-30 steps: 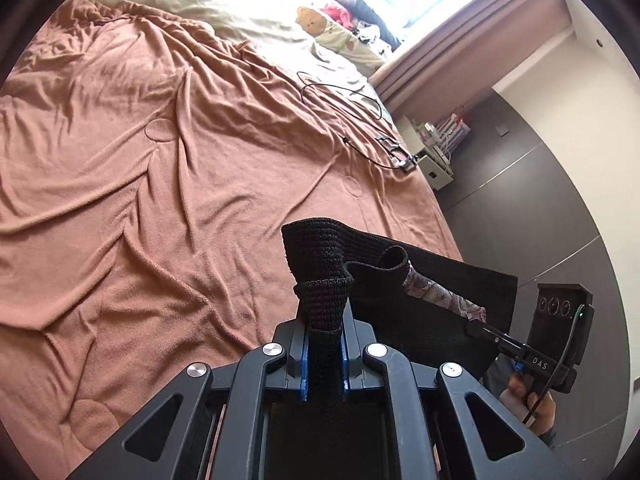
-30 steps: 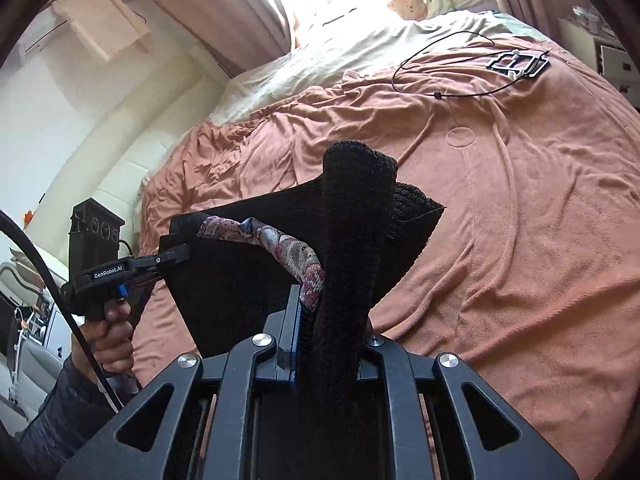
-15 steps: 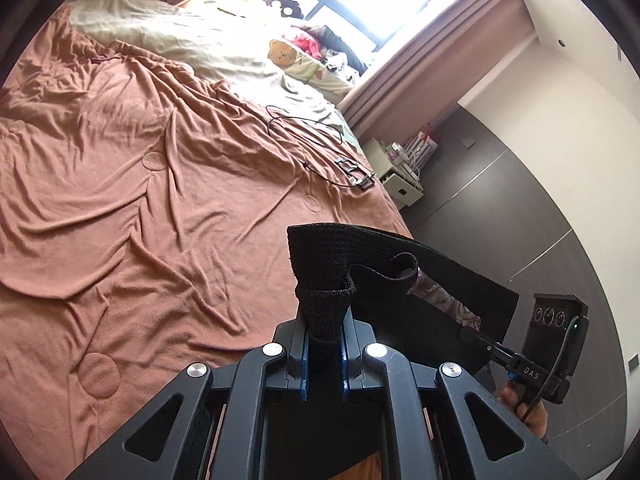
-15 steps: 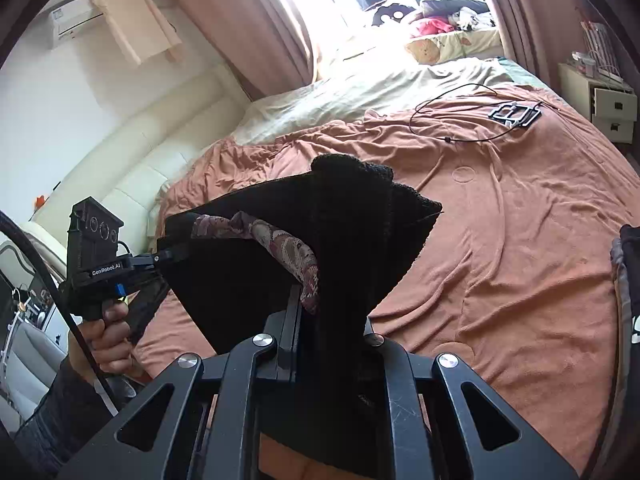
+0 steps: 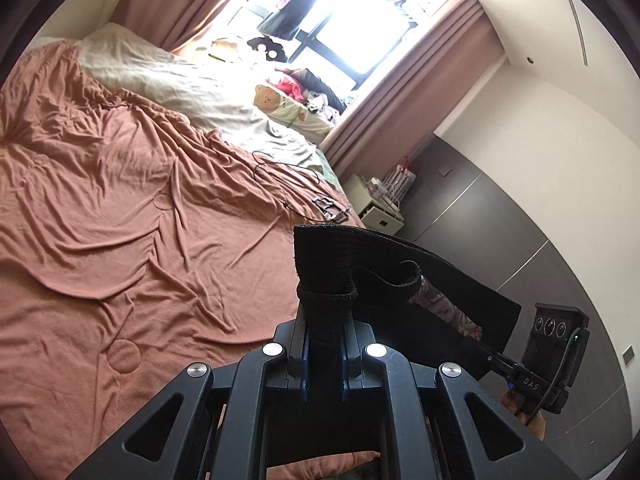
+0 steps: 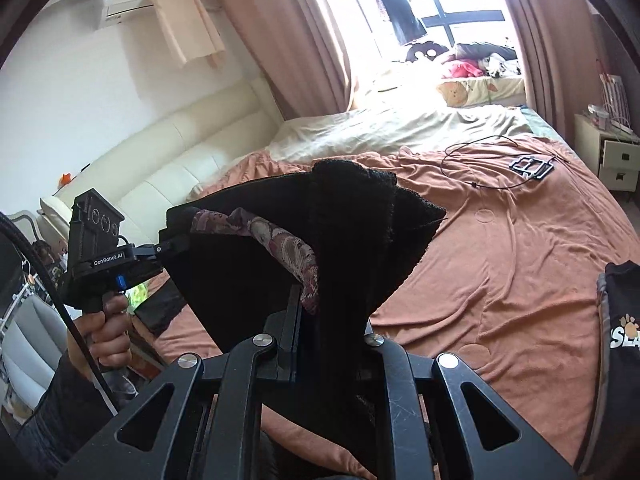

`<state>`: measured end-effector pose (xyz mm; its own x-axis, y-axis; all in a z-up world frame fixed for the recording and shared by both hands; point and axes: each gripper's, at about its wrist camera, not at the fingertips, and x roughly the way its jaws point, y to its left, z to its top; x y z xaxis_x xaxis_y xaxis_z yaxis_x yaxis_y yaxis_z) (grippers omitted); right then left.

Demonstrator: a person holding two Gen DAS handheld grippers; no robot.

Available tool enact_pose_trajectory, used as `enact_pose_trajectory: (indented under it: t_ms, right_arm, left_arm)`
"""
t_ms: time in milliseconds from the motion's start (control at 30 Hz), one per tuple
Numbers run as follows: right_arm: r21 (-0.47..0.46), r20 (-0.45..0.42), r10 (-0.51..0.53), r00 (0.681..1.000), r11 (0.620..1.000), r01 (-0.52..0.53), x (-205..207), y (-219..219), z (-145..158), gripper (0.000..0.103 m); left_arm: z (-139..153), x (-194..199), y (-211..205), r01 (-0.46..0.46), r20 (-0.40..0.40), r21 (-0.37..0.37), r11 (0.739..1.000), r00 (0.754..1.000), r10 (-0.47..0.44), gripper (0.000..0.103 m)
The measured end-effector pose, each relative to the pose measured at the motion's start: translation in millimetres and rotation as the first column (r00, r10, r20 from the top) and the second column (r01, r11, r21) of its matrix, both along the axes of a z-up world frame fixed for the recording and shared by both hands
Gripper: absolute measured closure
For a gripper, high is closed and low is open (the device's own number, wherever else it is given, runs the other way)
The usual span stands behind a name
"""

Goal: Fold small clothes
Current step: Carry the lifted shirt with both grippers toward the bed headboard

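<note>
A small black knit garment (image 5: 400,280) with a patterned maroon inner band (image 5: 444,304) hangs stretched in the air between my two grippers, above the bed. My left gripper (image 5: 324,332) is shut on one bunched end of it. My right gripper (image 6: 324,320) is shut on the other end (image 6: 352,240). The right gripper also shows at the lower right of the left wrist view (image 5: 492,358); the left gripper shows at the left of the right wrist view (image 6: 172,245). The garment's lower part is hidden behind the gripper bodies.
The bed has a rumpled terracotta blanket (image 5: 100,220) and a cream sheet (image 5: 192,84) near the window. A black cable and buckle (image 6: 532,166) lie on the blanket. A white nightstand (image 6: 616,160) stands at the bed's right. Another dark garment (image 6: 620,320) lies at the right edge.
Both grippers have risen and tilted upward with the garment held between them; the views now show more of the window, curtains and walls and less of the bed.
</note>
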<state>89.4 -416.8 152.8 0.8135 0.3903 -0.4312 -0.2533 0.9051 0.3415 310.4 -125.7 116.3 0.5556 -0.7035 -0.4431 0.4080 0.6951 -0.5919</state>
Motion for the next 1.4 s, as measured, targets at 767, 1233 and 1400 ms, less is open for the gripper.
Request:
enact_pose_trajectory:
  t_ms: [767, 1233, 1400]
  right_arm:
    - [-0.082, 0.075, 0.256, 0.964, 0.965, -0.250, 17.3, 153.9, 40.9, 0.093]
    - [-0.047, 0.074, 0.379, 0.922, 0.925, -0.377, 101.9, 273.2, 23.8, 0.093]
    - [-0.046, 0.094, 0.423, 0.901, 0.906, -0.421, 127.0, 320.3, 10.8, 0.093]
  left_arm:
    - [68.1, -92.0, 189.2, -0.259, 0.118, -0.048, 0.965, 0.957, 0.263, 0.092]
    - [60.4, -89.3, 358.0, -0.401, 0.121, -0.083, 0.912, 0.905, 0.408, 0.092]
    - [59.8, -87.3, 416.8, -0.453, 0.140, -0.049, 0.890, 0.880, 0.455, 0.092]
